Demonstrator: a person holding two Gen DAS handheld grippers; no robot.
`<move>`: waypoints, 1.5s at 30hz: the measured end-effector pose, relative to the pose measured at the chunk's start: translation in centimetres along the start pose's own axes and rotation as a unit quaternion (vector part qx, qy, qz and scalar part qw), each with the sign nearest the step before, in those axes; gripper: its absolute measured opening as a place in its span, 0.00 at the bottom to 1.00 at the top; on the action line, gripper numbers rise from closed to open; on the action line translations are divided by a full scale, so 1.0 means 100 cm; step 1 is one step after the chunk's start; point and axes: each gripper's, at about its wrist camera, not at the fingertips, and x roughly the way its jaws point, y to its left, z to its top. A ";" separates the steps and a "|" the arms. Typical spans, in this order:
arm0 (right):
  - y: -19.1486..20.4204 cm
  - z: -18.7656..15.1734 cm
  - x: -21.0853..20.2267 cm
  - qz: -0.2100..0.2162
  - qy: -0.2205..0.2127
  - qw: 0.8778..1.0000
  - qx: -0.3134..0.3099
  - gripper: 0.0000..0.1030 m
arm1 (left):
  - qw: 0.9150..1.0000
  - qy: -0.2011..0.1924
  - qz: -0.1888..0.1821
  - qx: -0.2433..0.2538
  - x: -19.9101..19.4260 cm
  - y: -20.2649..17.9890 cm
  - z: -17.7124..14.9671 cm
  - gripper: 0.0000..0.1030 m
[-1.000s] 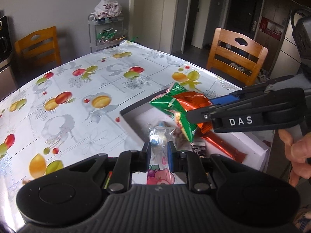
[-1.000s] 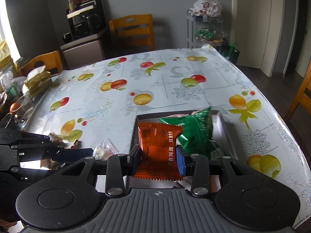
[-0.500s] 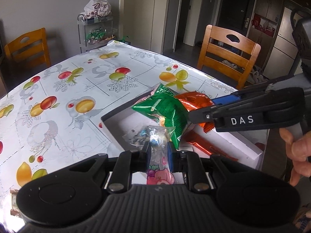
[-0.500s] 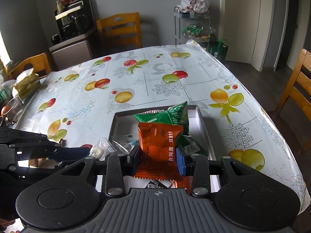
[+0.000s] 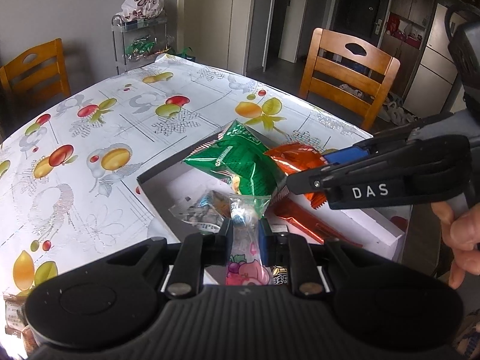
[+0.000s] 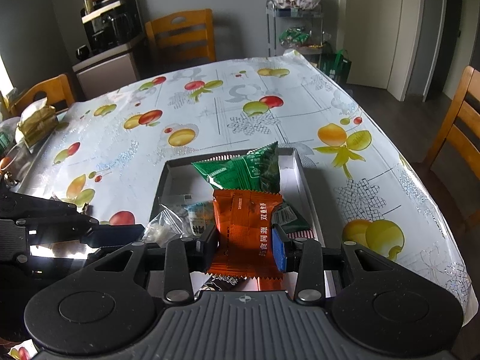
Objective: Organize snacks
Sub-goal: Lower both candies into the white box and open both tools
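The worktop [image 6: 210,114] is covered with a glossy white cloth printed with fruit. A shallow open box [image 6: 300,168] lies on it near the front edge. A small wrapped snack [image 5: 13,315] rests on the cloth at the left corner, well apart from the box.

wooden chair [image 5: 348,69] | wire rack [image 6: 295,27] | fruit-print tablecloth [image 6: 210,114] | coffee machine [image 6: 112,25]
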 end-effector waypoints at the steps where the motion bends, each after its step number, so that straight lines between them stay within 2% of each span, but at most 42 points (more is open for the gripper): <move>1: -0.001 0.000 0.000 0.000 0.001 1.000 -0.001 0.38 | 1.000 0.001 -0.001 0.000 0.002 -0.001 0.000 0.14; 27: -0.020 -0.005 0.019 0.016 0.035 0.999 -0.020 0.38 | 0.999 0.035 0.011 -0.009 0.037 -0.012 0.004 0.14; 36: -0.015 -0.003 0.037 0.022 0.051 0.997 -0.058 0.38 | 0.999 0.049 0.013 -0.014 0.048 -0.009 0.006 0.14; 45: -0.016 -0.001 0.049 0.028 0.068 0.995 -0.067 0.38 | 0.998 0.061 0.011 -0.023 0.057 -0.005 0.007 0.14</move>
